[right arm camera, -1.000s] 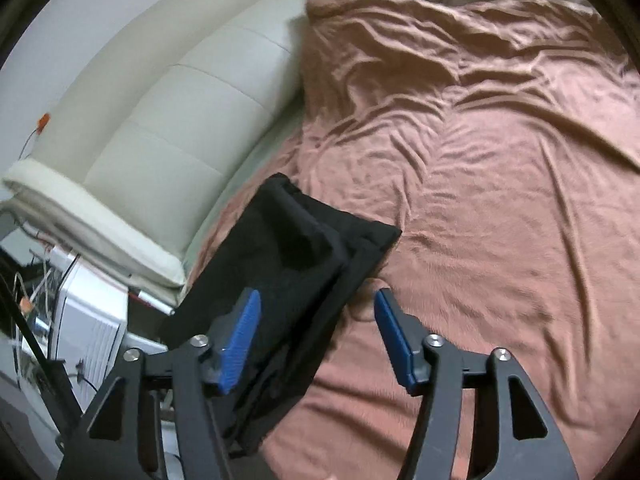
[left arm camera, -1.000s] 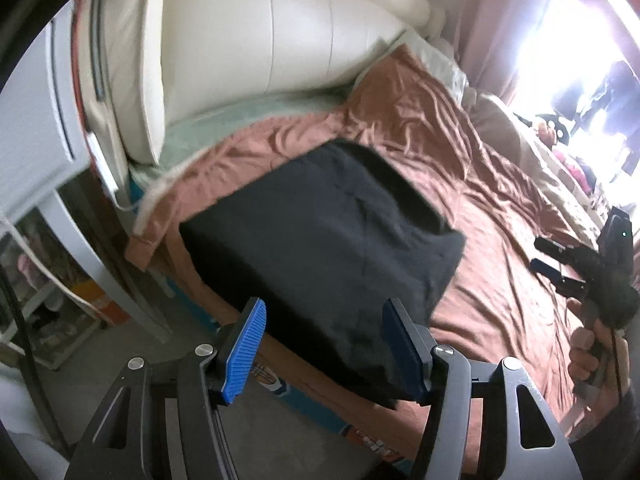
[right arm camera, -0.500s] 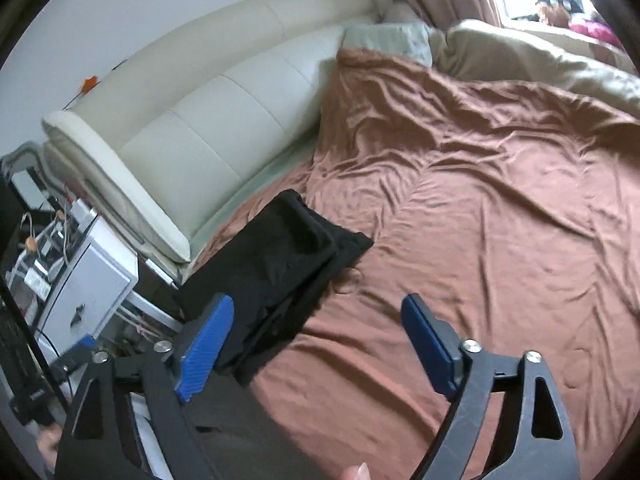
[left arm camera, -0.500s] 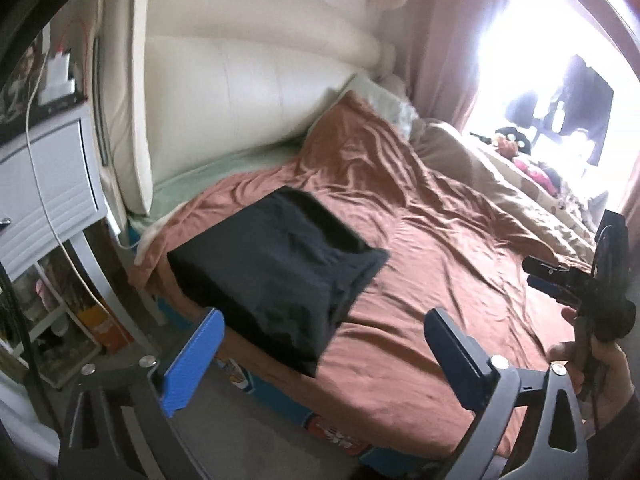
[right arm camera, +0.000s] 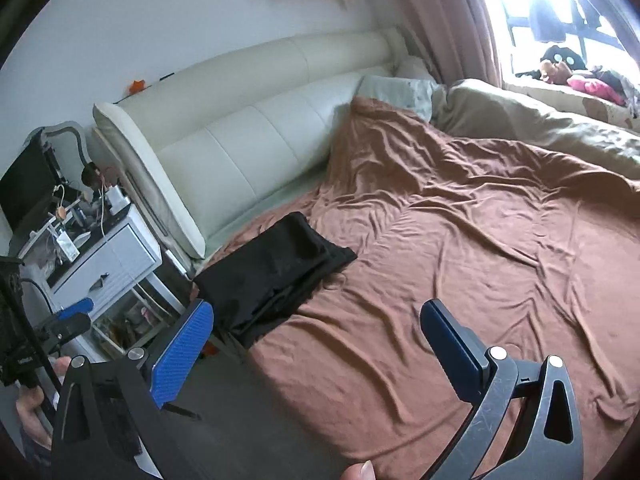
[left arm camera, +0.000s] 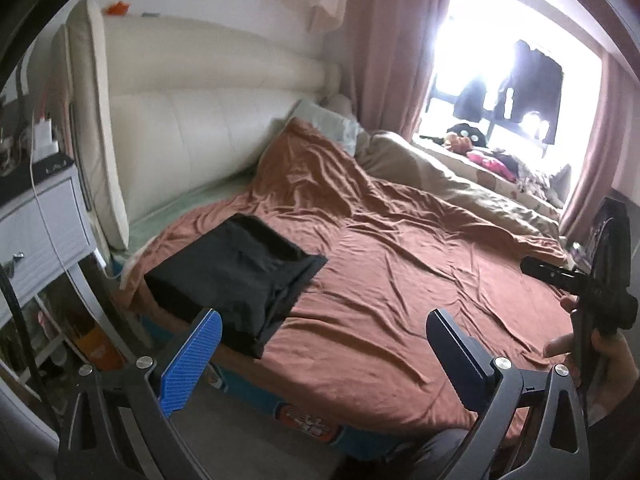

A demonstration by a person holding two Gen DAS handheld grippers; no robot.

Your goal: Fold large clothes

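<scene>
A black garment, folded into a thick rectangle, lies at the near left corner of the bed on the brown sheet; it also shows in the right wrist view. My left gripper is open and empty, held back from the bed edge, clear of the garment. My right gripper is open and empty too, above the floor and the bed's near edge. The right gripper shows at the far right of the left wrist view, and the left gripper at the far left of the right wrist view.
A cream padded headboard runs behind the bed. A white nightstand with clutter and cables stands left of the bed. A beige duvet and pillow lie at the far side. A bright window with pink curtains is beyond.
Both grippers have pulled back and up from the folded black garment and opened wider. The garment lies still on the bed corner.
</scene>
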